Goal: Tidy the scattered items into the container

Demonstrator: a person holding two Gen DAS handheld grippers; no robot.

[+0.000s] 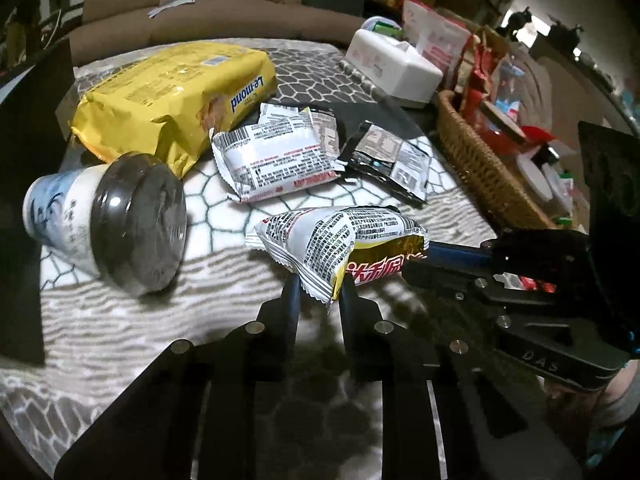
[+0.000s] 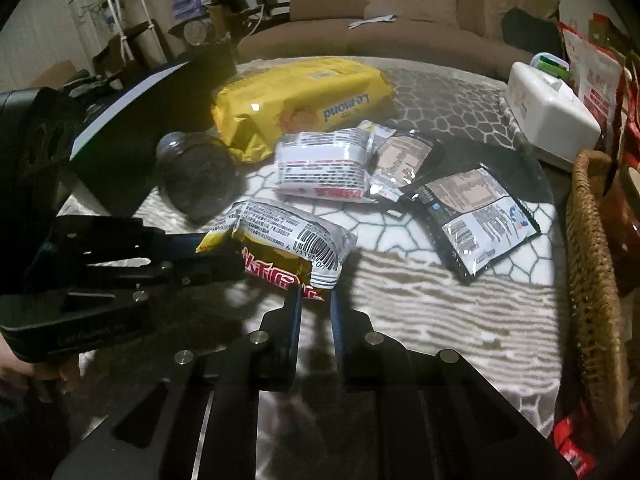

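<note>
Yellow-and-white snack packet [image 1: 340,248] sits pinched at opposite ends by both grippers: left gripper [image 1: 318,292] and right gripper [image 2: 314,294] fingers each clenched on it.

Glossy crinkled foil snack packet [image 1: 340,240], fuzzy fleece blanket [image 1: 224,320], rough woven wicker basket [image 1: 480,160].

The crinkly white and yellow snack packet with red lettering and a barcode [image 2: 280,250] serves as landmark. The right gripper [image 2: 314,294], black with blue-lined fingers, pinches its near edge; the left gripper [image 2: 224,258] grips its left end. Behind it lie a white wrapped packet [image 2: 324,166] and, further back, a large yellow Le-mond biscuit bag [image 2: 300,100]. Left-behind it lies a dark-lidded jar [image 2: 196,176]. To its right rests a black and silver sachet [image 2: 472,216], and far right the woven wicker basket [image 2: 592,272]
</note>
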